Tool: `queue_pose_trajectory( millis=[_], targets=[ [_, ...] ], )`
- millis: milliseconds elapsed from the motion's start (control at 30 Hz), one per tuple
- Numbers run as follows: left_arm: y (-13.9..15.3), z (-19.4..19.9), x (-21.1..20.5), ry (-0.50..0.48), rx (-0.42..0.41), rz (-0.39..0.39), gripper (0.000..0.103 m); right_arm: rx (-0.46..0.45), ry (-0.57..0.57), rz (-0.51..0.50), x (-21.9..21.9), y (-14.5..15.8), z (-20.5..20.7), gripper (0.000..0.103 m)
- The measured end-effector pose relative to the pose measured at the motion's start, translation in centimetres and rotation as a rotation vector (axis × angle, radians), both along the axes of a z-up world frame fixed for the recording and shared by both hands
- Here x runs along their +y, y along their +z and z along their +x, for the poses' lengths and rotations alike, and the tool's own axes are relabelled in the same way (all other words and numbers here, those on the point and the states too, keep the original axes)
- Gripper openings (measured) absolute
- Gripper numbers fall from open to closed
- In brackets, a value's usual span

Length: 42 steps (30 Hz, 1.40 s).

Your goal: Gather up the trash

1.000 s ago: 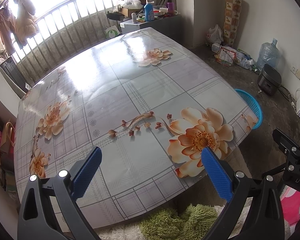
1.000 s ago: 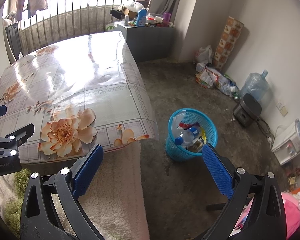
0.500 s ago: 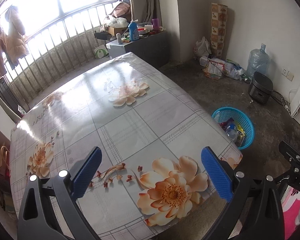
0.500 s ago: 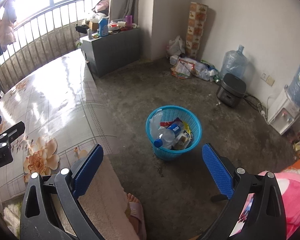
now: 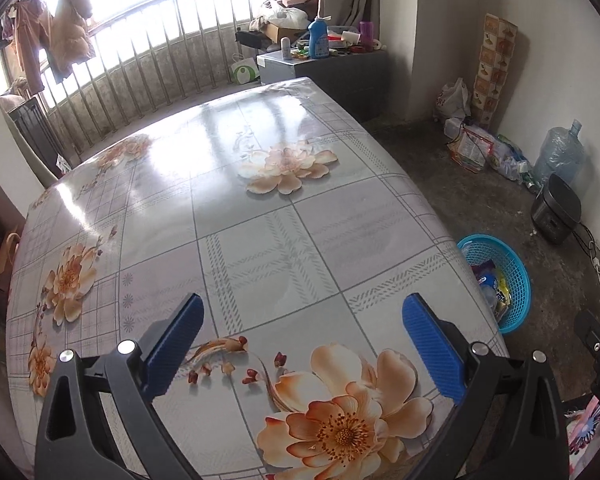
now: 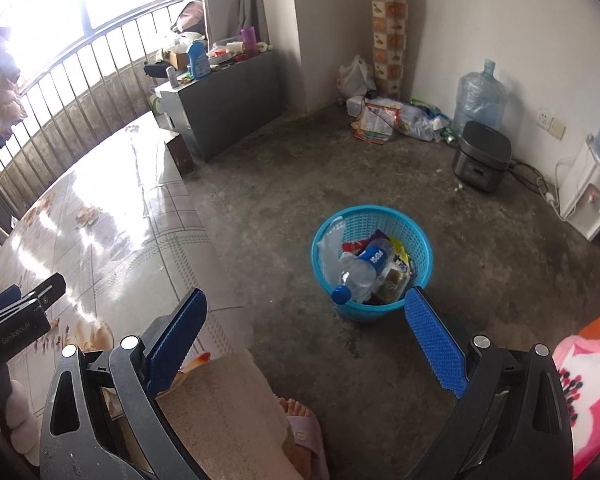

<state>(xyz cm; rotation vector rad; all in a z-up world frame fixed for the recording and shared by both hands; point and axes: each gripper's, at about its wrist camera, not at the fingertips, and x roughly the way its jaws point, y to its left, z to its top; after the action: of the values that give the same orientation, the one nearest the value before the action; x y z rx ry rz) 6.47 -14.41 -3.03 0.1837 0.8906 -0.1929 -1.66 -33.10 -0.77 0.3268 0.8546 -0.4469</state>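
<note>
A blue mesh trash basket [image 6: 419, 240] stands on the concrete floor beside the table, holding a plastic bottle [image 6: 362, 270] and several wrappers. It also shows in the left wrist view [image 5: 518, 276] past the table's right edge. My right gripper [image 6: 306, 338] is open and empty, held above the floor in front of the basket. My left gripper [image 5: 302, 344] is open and empty above the floral tablecloth [image 5: 260, 232], which bears no loose objects.
A grey cabinet [image 6: 228, 104] with bottles stands by the window railing. Bags and wrappers [image 6: 384, 120] lie along the far wall, with a water jug [image 6: 480, 98] and a black cooker [image 6: 482, 156]. A person's slippered foot [image 6: 300, 428] is below.
Both grippers have risen and swung right. The right view now centres on the basket and floor; the left view shows more of the table and the basket beside it.
</note>
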Motion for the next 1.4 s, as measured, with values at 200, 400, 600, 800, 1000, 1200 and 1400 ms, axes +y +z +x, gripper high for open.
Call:
queue_pose_trajectory(
  millis=[200, 400, 600, 800, 1000, 1200, 1400],
  targets=[
    [2.1, -0.8, 2.0, 0.165, -0.022, -0.045, 0.097, -0.015, 0.194, -0.032, 1.6, 1.7, 4.1, 0.095],
    [3.1, -2.5, 2.9, 0.254, -0.082, -0.062, 0.097, -0.033, 0.312, -0.113, 1.4, 2.6, 5.1, 0.095],
    [2.0, -4.1, 2.7, 0.221, -0.033, -0.079, 0.097, -0.020, 0.269, -0.147, 0.7, 2.9, 1.2, 0.095],
    [1.6, -5.7, 3.1, 0.190, -0.018, -0.088, 0.097, 0.001, 0.246, -0.234, 0.9, 3.3, -1.9, 0.095],
    [1.5, -6.6, 4.1, 0.193, -0.008, -0.082, 0.097, 0.003, 0.230, -0.263, 1.6, 3.6, -2.9, 0.095],
    [1.8, -6.8, 5.2, 0.212, -0.013, -0.093, 0.097, 0.027, 0.218, -0.312, 1.9, 3.7, -3.7, 0.095],
    [1.9, -6.8, 6.0, 0.226, -0.014, -0.102, 0.097, 0.029, 0.197, -0.311, 1.9, 3.8, -4.4, 0.095]
  ],
)
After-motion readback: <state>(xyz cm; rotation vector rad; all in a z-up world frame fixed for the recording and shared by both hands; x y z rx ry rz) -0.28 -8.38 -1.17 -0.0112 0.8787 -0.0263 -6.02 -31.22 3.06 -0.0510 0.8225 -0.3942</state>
